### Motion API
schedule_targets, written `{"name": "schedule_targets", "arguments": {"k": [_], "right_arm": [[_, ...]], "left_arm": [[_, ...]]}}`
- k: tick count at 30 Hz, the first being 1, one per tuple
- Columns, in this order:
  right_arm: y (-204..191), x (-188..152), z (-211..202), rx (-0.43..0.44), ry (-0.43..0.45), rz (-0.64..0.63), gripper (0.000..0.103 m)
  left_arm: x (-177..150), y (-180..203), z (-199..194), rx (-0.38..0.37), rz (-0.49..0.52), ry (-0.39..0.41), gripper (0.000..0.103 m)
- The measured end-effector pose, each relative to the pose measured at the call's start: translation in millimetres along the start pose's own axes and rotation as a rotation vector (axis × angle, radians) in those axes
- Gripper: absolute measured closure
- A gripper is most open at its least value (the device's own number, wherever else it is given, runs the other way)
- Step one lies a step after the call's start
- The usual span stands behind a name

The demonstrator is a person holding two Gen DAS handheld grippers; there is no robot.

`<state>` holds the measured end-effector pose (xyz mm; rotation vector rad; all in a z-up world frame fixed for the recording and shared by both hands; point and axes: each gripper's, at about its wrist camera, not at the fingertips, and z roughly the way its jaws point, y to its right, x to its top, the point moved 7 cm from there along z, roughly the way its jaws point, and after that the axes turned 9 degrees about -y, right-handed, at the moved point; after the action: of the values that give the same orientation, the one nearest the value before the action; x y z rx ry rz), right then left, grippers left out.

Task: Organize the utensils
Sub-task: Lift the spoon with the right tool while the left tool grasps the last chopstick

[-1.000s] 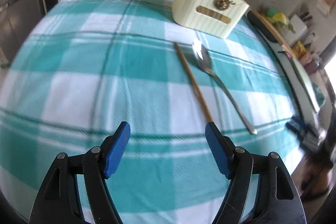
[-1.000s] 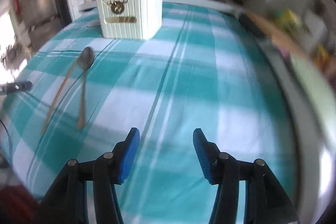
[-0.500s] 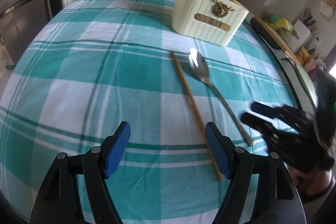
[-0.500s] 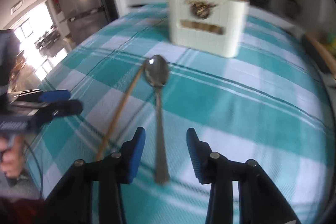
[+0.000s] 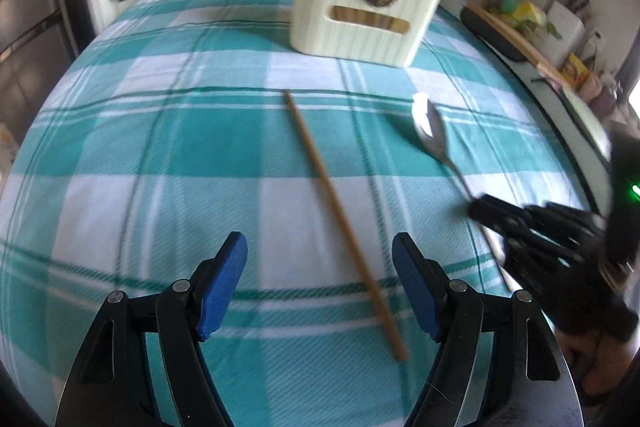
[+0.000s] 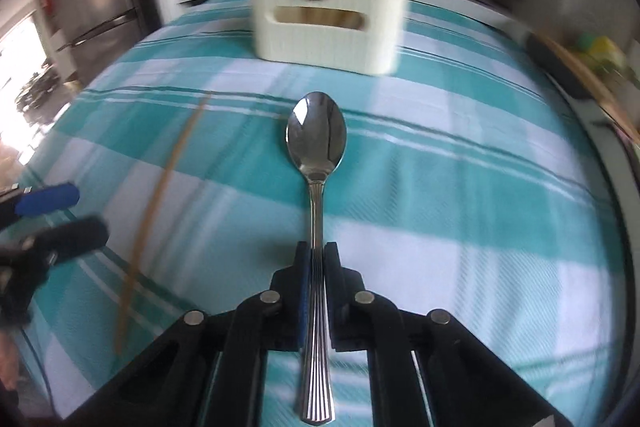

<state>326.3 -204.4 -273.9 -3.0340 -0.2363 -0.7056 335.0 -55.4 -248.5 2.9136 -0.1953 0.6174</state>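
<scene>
right gripper (image 6: pixel 316 259) clamped on spoon (image 6: pixel 317 147) (handle), left gripper (image 5: pixel 320 283) agape

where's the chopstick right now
The chopstick lies loose on the checked tablecloth, running ahead between the open left gripper fingers.

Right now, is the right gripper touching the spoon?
Touching. In the right wrist view the right gripper has its blue pads closed flat against both sides of the spoon handle, no gap visible.
</scene>
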Motion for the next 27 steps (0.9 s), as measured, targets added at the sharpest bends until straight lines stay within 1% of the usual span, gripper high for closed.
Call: {"name": "schedule_targets", "arguments": {"k": [3, 4, 5, 7, 8, 10, 14, 15, 16, 17, 18, 19, 22, 27], "right_arm": [[12.6, -17.1, -7.3, -0.009, 0.001, 0.030, 0.096], [15.9, -20.9, -9.4, -0.013, 0.003, 0.036, 0.096], [18.6, -23.9, -11.4, -0.015, 0.005, 0.039, 0.096], [22.9, -30.0, -14.3, -0.018, 0.010, 0.048, 0.096], [24.4, -30.8, -14.8, -0.016, 0.013, 0.052, 0.096], [28.3, -30.4, -16.8, -0.014, 0.016, 0.057, 0.096], [29.4, -28.8, -15.6, -0.001, 0.021, 0.073, 0.094], [29.9, -28.4, -16.1, 0.007, 0.024, 0.077, 0.088], [30.8, -28.1, -16.3, 0.011, 0.026, 0.081, 0.077], [32.0, -28.4, -16.4, 0.013, 0.026, 0.087, 0.070], [32.5, -28.7, -16.4, 0.016, 0.026, 0.093, 0.056], [33.0, -29.3, -16.7, 0.018, 0.028, 0.095, 0.054], [32.2, -32.3, -14.4, 0.018, 0.008, 0.077, 0.053], [28.7, -34.8, -13.4, -0.014, 0.007, 0.033, 0.051]], "left_arm": [[3.3, 9.0, 15.2, 0.057, 0.033, -0.014, 0.027], [3.0, 8.8, 21.8, 0.090, 0.035, -0.026, 0.027], [2.0, 7.8, 25.7, 0.105, 0.033, -0.034, 0.027], [1.0, 4.8, 24.4, 0.125, 0.038, -0.014, 0.026], [-0.4, 1.8, 24.0, 0.136, 0.039, -0.017, 0.027], [-4.3, -3.8, 21.3, 0.131, 0.039, -0.019, 0.031], [-16.3, -18.0, 13.8, 0.145, 0.053, -0.025, 0.031], [-18.4, -20.2, 12.6, 0.148, 0.054, -0.027, 0.031], [-20.2, -22.1, 11.7, 0.150, 0.055, -0.030, 0.030], [-22.5, -25.8, 9.8, 0.154, 0.058, -0.036, 0.030], [-23.4, -27.6, 9.2, 0.156, 0.057, -0.038, 0.030], [-24.3, -29.4, 8.8, 0.156, 0.058, -0.040, 0.029], [-27.9, -35.8, 7.2, 0.161, 0.064, -0.040, 0.025], [-31.2, -42.8, 6.5, 0.161, 0.063, -0.045, 0.020]]}}
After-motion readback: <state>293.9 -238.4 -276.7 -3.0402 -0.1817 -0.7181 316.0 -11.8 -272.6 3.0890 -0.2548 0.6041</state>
